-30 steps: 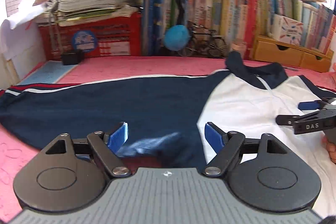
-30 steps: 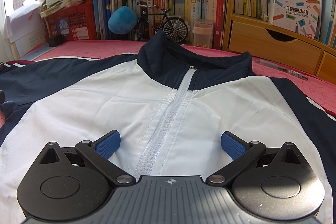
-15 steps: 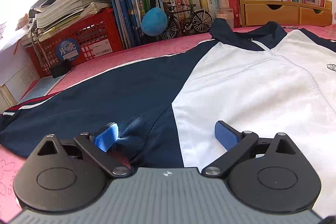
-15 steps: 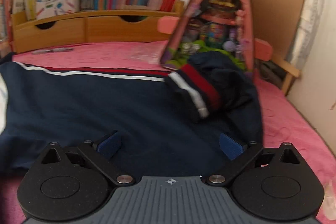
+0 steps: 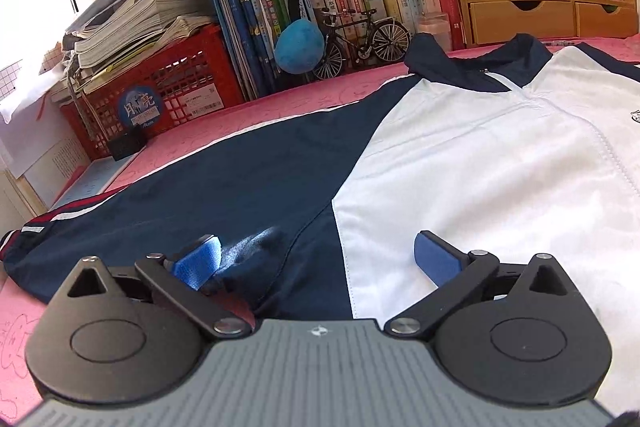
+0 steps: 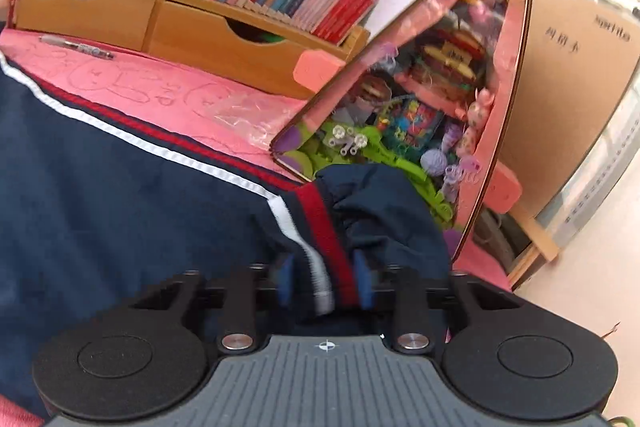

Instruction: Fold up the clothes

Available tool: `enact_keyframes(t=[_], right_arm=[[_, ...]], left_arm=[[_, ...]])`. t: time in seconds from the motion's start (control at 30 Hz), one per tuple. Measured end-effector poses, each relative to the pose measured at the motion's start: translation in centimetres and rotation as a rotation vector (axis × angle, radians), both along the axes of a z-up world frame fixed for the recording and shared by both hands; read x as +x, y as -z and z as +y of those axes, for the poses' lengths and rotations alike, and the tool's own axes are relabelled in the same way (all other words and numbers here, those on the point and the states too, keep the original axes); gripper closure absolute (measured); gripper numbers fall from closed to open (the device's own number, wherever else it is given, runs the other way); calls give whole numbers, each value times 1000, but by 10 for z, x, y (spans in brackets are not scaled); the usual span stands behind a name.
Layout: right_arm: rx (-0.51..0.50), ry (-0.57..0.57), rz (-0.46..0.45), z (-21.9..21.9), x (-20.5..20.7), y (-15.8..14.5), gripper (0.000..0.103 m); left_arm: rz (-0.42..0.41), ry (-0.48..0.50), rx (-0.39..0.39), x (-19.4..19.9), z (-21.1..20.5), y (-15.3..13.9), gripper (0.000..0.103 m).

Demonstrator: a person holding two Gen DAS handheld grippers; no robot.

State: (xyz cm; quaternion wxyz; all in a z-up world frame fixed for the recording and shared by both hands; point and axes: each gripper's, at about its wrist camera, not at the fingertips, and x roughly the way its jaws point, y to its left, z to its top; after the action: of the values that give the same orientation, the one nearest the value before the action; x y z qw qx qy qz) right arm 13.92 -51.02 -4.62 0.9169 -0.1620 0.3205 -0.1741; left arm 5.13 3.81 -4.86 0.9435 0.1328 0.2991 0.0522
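Left gripper [image 5: 316,259] jaws apart over jacket [image 5: 460,163]; right gripper [image 6: 324,281] clamps cuff [image 6: 320,227].

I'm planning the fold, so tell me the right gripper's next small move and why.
Probably lift and carry the striped navy sleeve cuff inward over the white jacket front. The right gripper has its pads closed on that cuff, the sleeve lies stretched outward, and the left gripper is open on the jacket's lower edge.
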Motion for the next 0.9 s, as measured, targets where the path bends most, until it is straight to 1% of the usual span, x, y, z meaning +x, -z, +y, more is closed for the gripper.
enact_keyframes(t=[0.07, 0.13, 0.17, 0.2, 0.27, 0.37, 0.43, 0.47, 0.5, 0.53, 0.57, 0.6, 0.63, 0.67, 0.7, 0.77, 0.87, 0.9], right_arm=[[41, 67, -39, -13, -1, -12, 88], [52, 157, -136, -27, -13, -34, 89], [76, 189, -173, -33, -20, -46, 90], [101, 220, -210, -39, -27, -58, 95], [151, 283, -283, -51, -41, -81, 96], [390, 178, -300, -49, -54, -111, 97], [498, 74, -291, -30, -56, -125, 97], [529, 13, -279, -19, -54, -131, 97], [537, -42, -270, -7, -50, -132, 97], [523, -66, -269, 2, -46, -134, 96], [502, -74, -275, 7, -45, -136, 85], [479, -47, -275, 6, -45, -134, 52], [455, -19, -275, 5, -45, -132, 28], [414, 10, -250, 2, -44, -124, 0], [373, 38, -225, -1, -43, -115, 2], [263, 38, -113, -2, -46, -85, 2], [128, 20, 0, 3, -49, -39, 2], [82, 25, 31, 4, -49, -23, 7]], left_arm=[[-5, 0, 16, -1, -2, 0, 0], [-7, 0, 26, -1, -3, 0, 0], [-8, 0, 28, -1, -4, 0, 0], [-8, 1, 28, 0, -3, 0, 0], [-8, 1, 28, 0, -3, 0, 0], [-8, 2, 29, 0, -3, 0, 0], [-8, 1, 27, 0, -3, 0, 0], [-8, 1, 25, 0, -3, 0, 0], [-7, 2, 22, 0, -3, 0, 0], [-7, 1, 20, 0, -2, 0, 0], [-6, 1, 18, -1, -2, 0, 0], [-6, 1, 16, -1, -2, 0, 0], [-5, 1, 15, -1, -2, 0, 0], [-4, 1, 11, 0, -1, -1, 0], [-3, 1, 8, 0, -1, -1, 0], [-1, 1, -2, 0, 0, -1, 0], [3, 1, -15, 0, 2, -1, 0], [3, 1, -13, 0, 2, -1, 0]])
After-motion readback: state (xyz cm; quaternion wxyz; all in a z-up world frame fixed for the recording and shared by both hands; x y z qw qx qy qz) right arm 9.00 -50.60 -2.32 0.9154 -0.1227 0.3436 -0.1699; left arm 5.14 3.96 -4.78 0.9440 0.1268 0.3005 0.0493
